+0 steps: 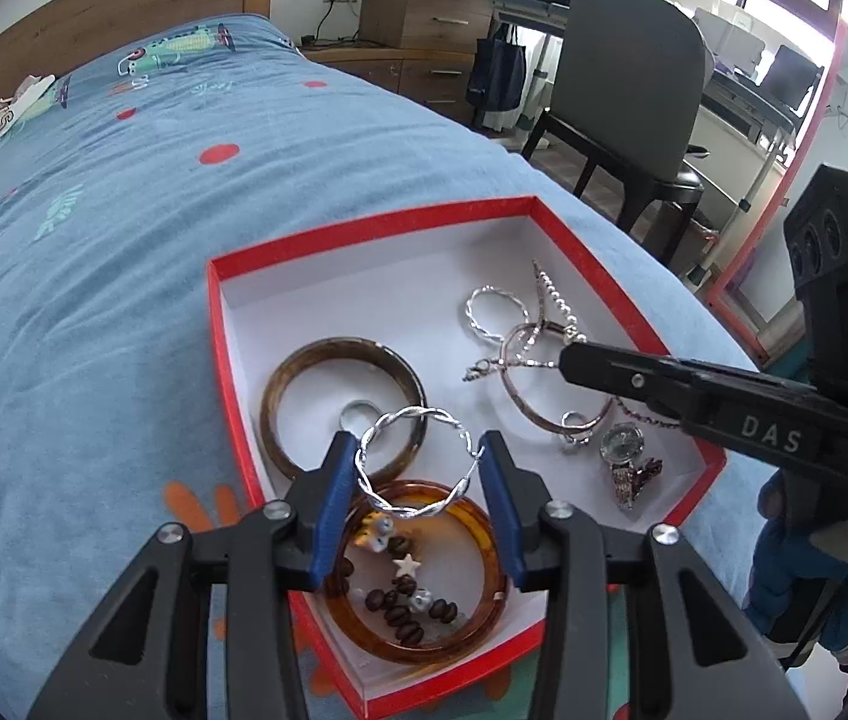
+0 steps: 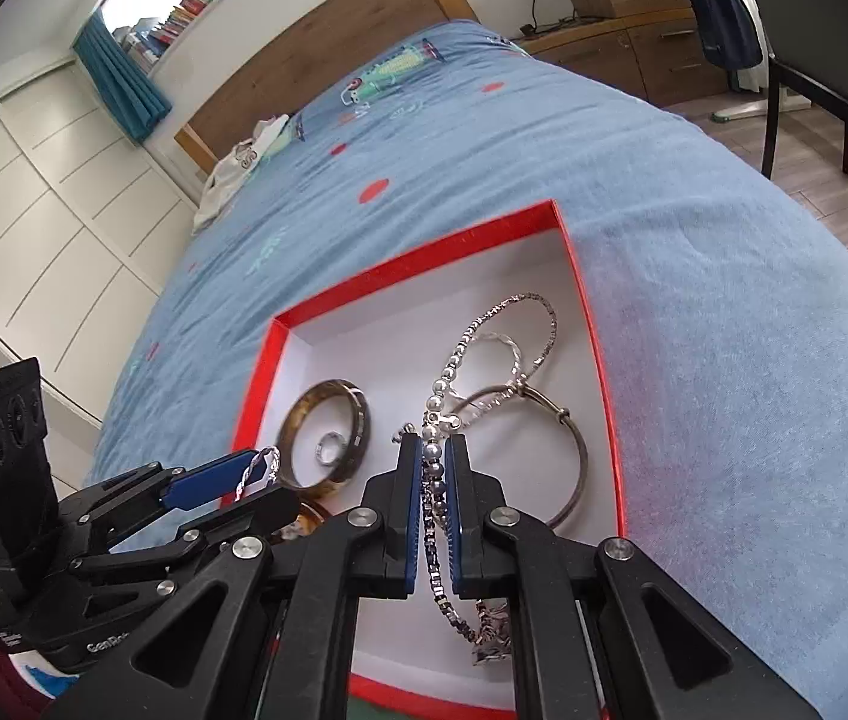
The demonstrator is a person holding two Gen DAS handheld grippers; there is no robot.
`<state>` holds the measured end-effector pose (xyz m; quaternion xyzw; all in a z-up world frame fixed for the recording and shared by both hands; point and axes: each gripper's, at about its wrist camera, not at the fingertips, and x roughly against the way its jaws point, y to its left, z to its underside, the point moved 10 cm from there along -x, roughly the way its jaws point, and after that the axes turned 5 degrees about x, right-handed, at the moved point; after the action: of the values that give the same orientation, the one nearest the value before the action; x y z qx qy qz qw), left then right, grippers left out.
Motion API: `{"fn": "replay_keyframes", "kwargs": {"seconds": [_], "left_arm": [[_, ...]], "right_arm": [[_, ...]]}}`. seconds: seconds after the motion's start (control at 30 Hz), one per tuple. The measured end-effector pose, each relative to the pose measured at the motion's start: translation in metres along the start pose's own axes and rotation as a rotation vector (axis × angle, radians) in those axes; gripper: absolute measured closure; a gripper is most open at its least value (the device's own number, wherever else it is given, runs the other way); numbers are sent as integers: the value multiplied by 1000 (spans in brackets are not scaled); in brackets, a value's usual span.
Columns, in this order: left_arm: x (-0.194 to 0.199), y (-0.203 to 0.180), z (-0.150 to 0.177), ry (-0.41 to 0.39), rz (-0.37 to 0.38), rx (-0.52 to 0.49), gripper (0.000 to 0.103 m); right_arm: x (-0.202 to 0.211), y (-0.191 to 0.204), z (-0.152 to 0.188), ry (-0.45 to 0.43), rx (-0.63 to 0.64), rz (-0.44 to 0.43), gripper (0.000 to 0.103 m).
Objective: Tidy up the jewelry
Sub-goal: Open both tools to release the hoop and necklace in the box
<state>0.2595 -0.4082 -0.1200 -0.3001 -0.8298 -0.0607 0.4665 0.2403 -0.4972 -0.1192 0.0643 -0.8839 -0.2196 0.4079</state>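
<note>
Red jewelry box (image 1: 364, 234), two amber bangles (image 1: 343, 405), left gripper (image 1: 421, 450) clamping twisted silver bangle (image 1: 418, 462), right gripper (image 2: 437, 450) pinching beaded chain (image 2: 433, 462)

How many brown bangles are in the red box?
2. The dark brown bangle lies flat toward the box's left side; the amber bangle lies in the near corner, ringing some beads, under the left gripper. Others may be hidden beneath the grippers.
</note>
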Motion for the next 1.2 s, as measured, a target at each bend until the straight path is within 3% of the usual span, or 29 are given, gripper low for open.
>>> {"fn": "replay_keyframes", "kwargs": {"seconds": [0.37,0.53,0.6,1.2], "left_arm": [[-10,5,11,42,-25,22,62],[-6,9,15,59,-31,38,62],[-2,9,16,58,-30,43,62],[71,0,28,1,-21,71,62]], "right_arm": [[-7,4,5,33,60,56,92],[0,10,7,39,91,81,76],[5,13,8,36,106,104,58],[84,53,20,-57,90,113,53]]}}
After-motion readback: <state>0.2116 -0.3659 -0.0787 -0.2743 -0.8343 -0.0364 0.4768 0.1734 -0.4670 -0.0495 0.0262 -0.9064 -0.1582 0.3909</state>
